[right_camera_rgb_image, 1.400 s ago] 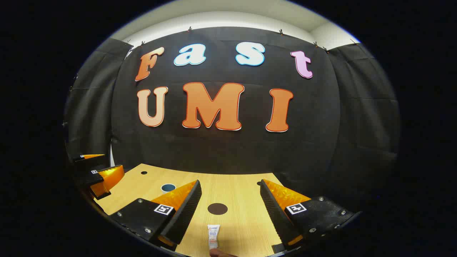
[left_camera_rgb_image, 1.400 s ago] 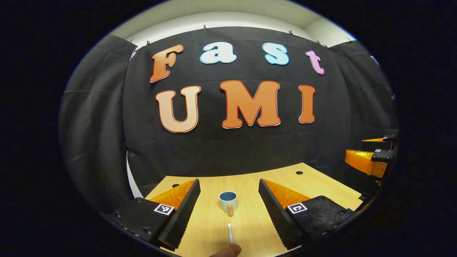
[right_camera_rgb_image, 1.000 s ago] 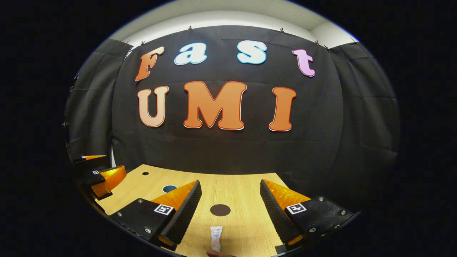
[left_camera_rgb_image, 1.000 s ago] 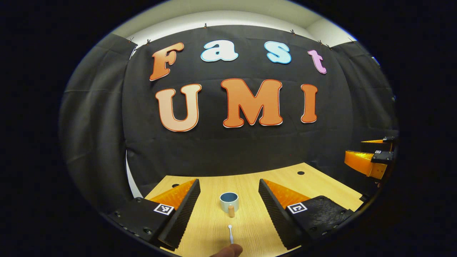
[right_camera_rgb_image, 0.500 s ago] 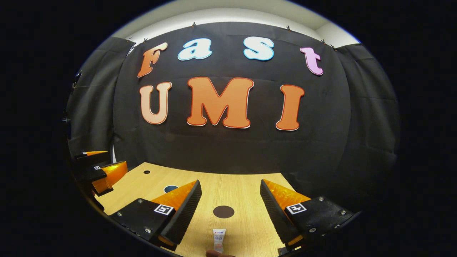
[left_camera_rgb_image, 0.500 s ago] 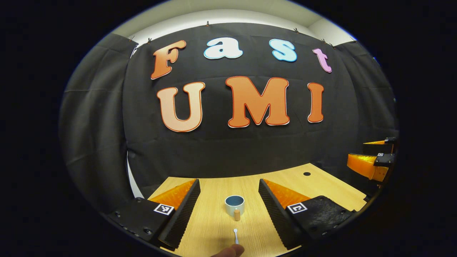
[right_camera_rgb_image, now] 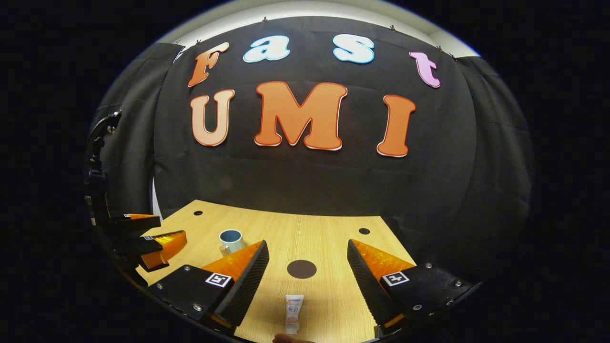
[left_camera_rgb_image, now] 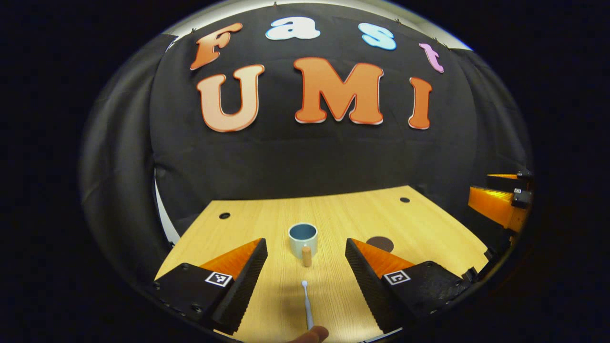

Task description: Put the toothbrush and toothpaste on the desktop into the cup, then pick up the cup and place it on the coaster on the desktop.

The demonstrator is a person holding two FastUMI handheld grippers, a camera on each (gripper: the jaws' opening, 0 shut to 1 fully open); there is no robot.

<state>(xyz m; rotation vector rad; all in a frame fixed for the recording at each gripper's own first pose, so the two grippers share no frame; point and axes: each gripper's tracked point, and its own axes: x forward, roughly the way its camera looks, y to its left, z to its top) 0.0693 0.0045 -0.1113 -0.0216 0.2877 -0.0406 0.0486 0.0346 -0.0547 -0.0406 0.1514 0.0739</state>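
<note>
Left gripper point(left_camera_rgb_image: 306, 259): wedge-shaped fingers with ribbed inner faces, spread wide, holding nothing; square coded markers on the matte housings.
Right gripper point(right_camera_rgb_image: 308, 261): same build, fingers wide apart and empty; seen again at the far right edge of the left gripper view.
Toothbrush point(left_camera_rgb_image: 307, 305): slim white stick with a small rounded head, flat on the counter between the left fingers, touching neither; head points toward the mug.
Fingertip point(left_camera_rgb_image: 312, 336): a person's, at the bottom edge of the left gripper view, against the toothbrush's near end.
Toothpaste point(right_camera_rgb_image: 293, 312): small soft white tube with a printed face, flat on the counter between the right fingers, clear of both.
Coaster point(right_camera_rgb_image: 301, 269): thin dark round disc, beyond the toothpaste, nothing on it.
Mug point(left_camera_rgb_image: 303, 239): pale glazed cylinder, blue inside, upright and empty, beyond the toothbrush; stubby wood-toned handle faces the left gripper.
Counter point(left_camera_rgb_image: 362, 214): light wood-grain top with small dark round holes near the far corners.
Backdrop point(right_camera_rgb_image: 310, 186): black cloth, creased, hanging behind the counter.
</note>
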